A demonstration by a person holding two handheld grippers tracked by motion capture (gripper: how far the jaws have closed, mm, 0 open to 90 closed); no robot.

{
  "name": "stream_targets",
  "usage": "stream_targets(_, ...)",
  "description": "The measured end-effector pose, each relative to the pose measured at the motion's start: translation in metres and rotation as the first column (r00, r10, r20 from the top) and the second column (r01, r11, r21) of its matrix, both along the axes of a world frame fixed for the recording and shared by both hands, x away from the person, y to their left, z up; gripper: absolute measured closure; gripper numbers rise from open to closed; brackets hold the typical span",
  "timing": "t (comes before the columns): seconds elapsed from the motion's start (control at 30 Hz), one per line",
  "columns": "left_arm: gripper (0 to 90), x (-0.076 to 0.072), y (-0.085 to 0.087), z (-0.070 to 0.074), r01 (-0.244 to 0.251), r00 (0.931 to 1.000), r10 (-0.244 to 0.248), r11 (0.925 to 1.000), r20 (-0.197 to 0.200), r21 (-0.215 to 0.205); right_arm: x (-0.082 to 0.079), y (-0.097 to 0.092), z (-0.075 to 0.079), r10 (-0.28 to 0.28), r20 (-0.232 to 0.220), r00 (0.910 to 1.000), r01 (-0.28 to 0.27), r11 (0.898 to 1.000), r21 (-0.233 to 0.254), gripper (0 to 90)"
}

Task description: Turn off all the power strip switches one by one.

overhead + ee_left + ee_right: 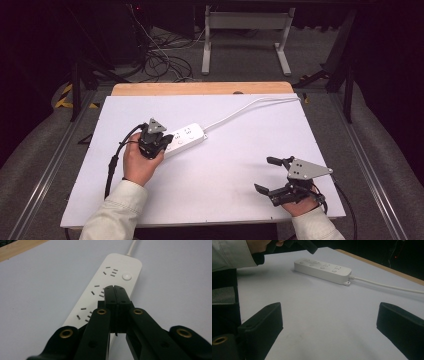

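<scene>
From the high view, the white power strip (184, 137) lies left of centre on the white table (225, 195), its cord running off toward the far right corner; the left gripper (167, 139) hangs over the strip's near end, while the right gripper (264, 175) rests well apart near the right front edge, its jaws spread with nothing between them. The work in hand looks like pressing a switch on the strip, so the closed tips should come straight down on a button rather than on the socket slots. In the left gripper view, the jaws are pressed together, empty, above the middle sockets of the power strip (105, 290), and the round button (127, 276) sits farther along, near the cord end; the strip's near end is hidden behind the jaws. In the right gripper view, the power strip (322, 270) shows a row of buttons, but whether the left gripper (308, 246) touches the casing is hard to say, as it is cut off at the top edge.
</scene>
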State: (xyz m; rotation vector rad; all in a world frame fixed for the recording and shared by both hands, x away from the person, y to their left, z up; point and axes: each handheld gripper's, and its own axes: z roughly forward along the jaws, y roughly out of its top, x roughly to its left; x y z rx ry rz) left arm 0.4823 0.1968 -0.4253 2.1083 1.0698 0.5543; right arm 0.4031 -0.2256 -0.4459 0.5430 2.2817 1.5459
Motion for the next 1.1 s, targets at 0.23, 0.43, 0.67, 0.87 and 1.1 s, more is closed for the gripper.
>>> stream_targets(0.23,90.0,0.005,-0.006,0.006,0.017,0.9998,-0.017,0.9995,0.006,-0.026,0.001,0.001,-0.001,0.000,-0.006,1.0000,0.000,1.000,-0.003,7.0)
stream_targets(0.43,90.0,0.020,-0.015,-0.004,0.046,0.9989,-0.047,0.9970,-0.009,-0.063,0.001,0.000,-0.002,0.000,-0.011,0.9999,0.000,1.000,0.001,7.0)
stream_targets(0.67,90.0,0.031,-0.018,-0.020,0.049,0.9986,-0.050,0.9981,-0.018,-0.038,0.002,0.001,-0.002,0.005,-0.014,0.9999,-0.005,1.000,0.003,7.0)
stream_targets(0.87,90.0,0.030,-0.016,-0.026,0.044,0.9990,-0.044,0.9985,-0.011,-0.034,0.002,0.001,-0.002,0.006,-0.011,0.9999,-0.006,1.000,0.003,7.0)
stream_targets(1.1,90.0,0.030,-0.016,-0.029,0.040,0.9990,-0.040,0.9985,-0.020,-0.037,0.001,0.001,-0.001,0.008,-0.009,0.9999,-0.008,1.000,0.003,7.0)
